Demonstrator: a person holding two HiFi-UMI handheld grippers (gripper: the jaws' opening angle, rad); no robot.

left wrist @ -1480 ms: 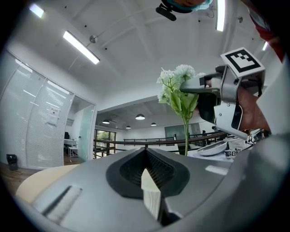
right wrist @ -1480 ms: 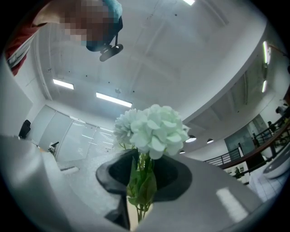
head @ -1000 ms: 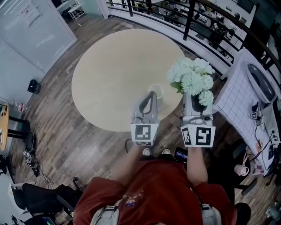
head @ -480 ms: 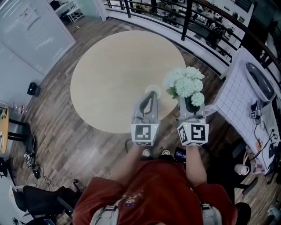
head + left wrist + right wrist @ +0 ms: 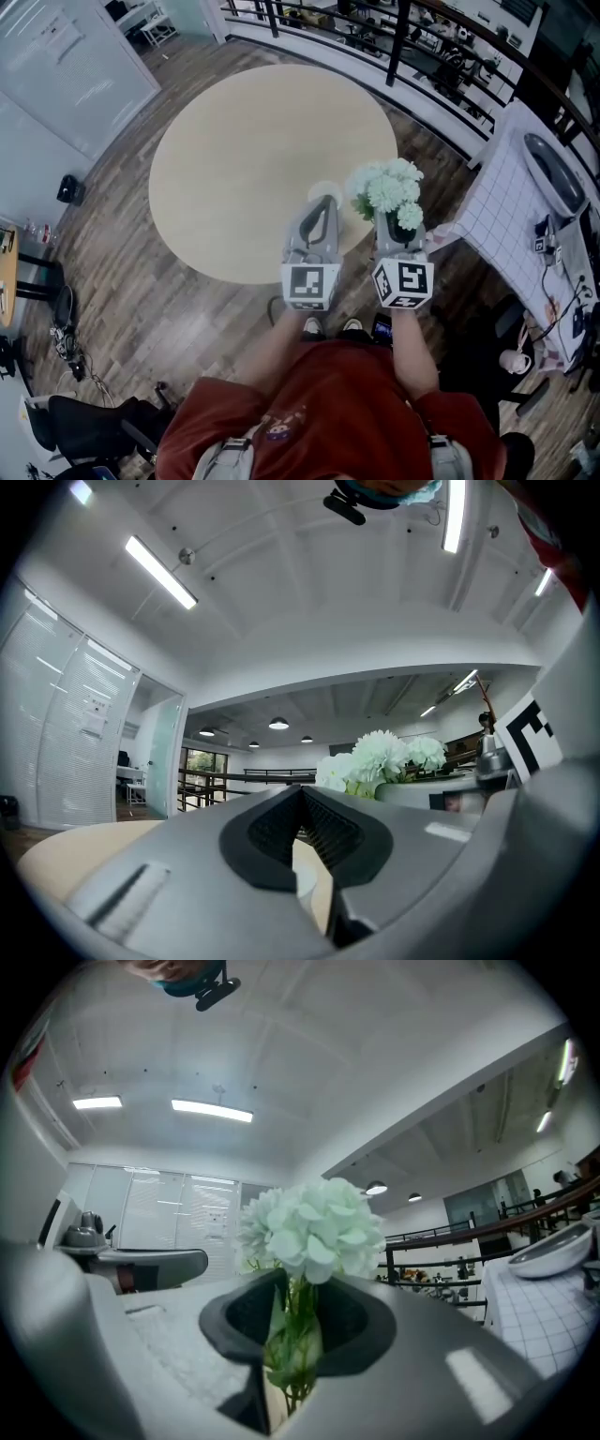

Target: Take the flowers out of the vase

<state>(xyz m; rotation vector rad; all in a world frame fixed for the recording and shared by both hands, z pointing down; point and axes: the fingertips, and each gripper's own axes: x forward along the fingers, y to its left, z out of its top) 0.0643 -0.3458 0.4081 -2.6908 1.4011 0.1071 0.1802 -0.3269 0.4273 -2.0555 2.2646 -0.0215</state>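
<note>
A bunch of white-green flowers [image 5: 384, 187] stands upright in my right gripper [image 5: 398, 227], which is shut on the green stems [image 5: 292, 1335]. The blooms [image 5: 309, 1222] rise just above its jaws, over the round table's near right edge. Beside it, my left gripper [image 5: 323, 200] reaches over the table's near edge to a pale vase [image 5: 325, 190]. Its jaws stand nearly together, with a cream sliver of the vase [image 5: 305, 874] between the pads. The flowers [image 5: 380, 757] and the right gripper's marker cube [image 5: 534, 733] show to the right in the left gripper view.
The round beige table [image 5: 244, 141] stands on a wood floor. A white gridded table [image 5: 511, 202] with a grey bowl [image 5: 555, 173] is at the right. A dark railing [image 5: 403, 42] runs along the back. A black chair [image 5: 89, 422] is at the lower left.
My right gripper has sunk with the flowers and drifted left, closer to the left gripper. The bunch looks smaller and lower. The left gripper and vase have stayed put.
</note>
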